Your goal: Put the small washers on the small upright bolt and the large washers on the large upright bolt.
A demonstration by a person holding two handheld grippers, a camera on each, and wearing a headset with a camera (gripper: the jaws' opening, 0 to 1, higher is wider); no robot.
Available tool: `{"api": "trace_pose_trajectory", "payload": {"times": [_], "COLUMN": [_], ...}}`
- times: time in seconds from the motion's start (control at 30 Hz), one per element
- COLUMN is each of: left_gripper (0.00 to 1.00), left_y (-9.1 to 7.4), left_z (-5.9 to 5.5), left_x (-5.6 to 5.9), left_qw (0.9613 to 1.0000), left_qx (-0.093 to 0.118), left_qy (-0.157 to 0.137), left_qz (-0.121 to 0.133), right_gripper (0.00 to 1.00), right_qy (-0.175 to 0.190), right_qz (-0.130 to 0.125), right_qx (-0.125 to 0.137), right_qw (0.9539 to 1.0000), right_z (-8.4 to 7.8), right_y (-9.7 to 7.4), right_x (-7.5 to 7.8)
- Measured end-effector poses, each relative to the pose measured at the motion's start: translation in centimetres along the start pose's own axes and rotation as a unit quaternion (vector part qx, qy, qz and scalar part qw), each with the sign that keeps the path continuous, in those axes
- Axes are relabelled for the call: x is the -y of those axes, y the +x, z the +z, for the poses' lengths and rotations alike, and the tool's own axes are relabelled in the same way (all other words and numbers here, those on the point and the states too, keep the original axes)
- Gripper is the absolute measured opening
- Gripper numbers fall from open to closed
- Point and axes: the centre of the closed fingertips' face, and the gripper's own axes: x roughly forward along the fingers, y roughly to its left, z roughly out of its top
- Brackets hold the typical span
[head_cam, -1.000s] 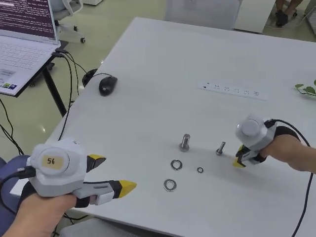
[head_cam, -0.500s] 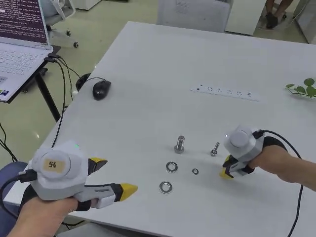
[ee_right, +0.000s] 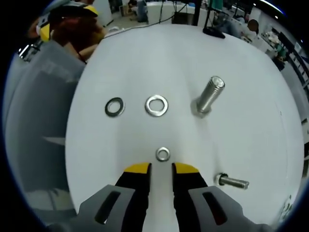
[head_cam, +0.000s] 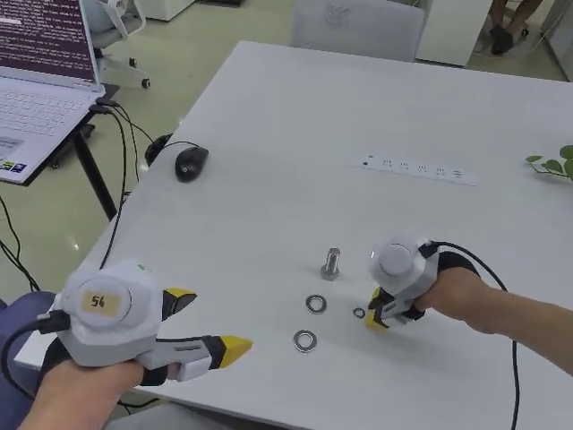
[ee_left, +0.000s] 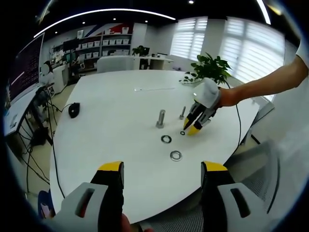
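Note:
The large upright bolt (head_cam: 331, 263) (ee_right: 210, 96) stands mid-table, with two large washers (head_cam: 315, 304) (head_cam: 304, 340) lying flat in front of it. A small washer (head_cam: 359, 313) (ee_right: 162, 154) lies just ahead of the tips of my right gripper (head_cam: 376, 320) (ee_right: 161, 169), whose jaws stand a narrow gap apart with nothing between them. The small bolt (ee_right: 232, 182) (ee_left: 182, 113) stands close beside the right gripper's jaw. My left gripper (head_cam: 210, 321) (ee_left: 162, 169) hovers wide open and empty over the table's near left edge.
A black mouse (head_cam: 191, 163) with its cable lies at the far left of the white table (head_cam: 269, 197). A white power strip (head_cam: 414, 167) lies at the back. A laptop (head_cam: 36, 90) sits on a side stand, and a plant (head_cam: 555, 163) at the right edge.
My right gripper has moved left along the table to the small washer and now covers the small bolt in the head view. The left gripper has hardly moved.

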Motion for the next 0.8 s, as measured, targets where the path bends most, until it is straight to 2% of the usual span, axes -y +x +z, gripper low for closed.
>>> {"api": "trace_pose_trajectory", "payload": {"times": [0.2, 0.37, 0.67, 0.8], "left_gripper": [0.64, 0.64, 0.64, 0.64], "left_y": [-0.2, -0.5, -0.5, -0.4], "left_z": [0.1, -0.2, -0.4, -0.4], "left_x": [-0.1, -0.2, -0.1, 0.0], "left_qw": [1.0, 1.0, 1.0, 1.0], "left_qx": [0.002, -0.001, 0.0, -0.002], "left_qy": [0.0, -0.001, -0.004, -0.003], "left_qz": [0.003, 0.005, 0.007, 0.005], "right_gripper": [0.19, 0.18, 0.18, 0.15], "right_qy": [-0.013, -0.021, -0.043, -0.06], "right_qz": [0.003, 0.004, 0.008, 0.011], "right_qx": [-0.004, -0.005, -0.018, -0.027], "right_qw": [0.9999, 0.9998, 0.9989, 0.9978], "right_z": [0.6, 1.2, 1.2, 1.1], "right_y": [0.3, 0.5, 0.4, 0.5], "right_x": [-0.1, -0.2, -0.2, -0.4]}}
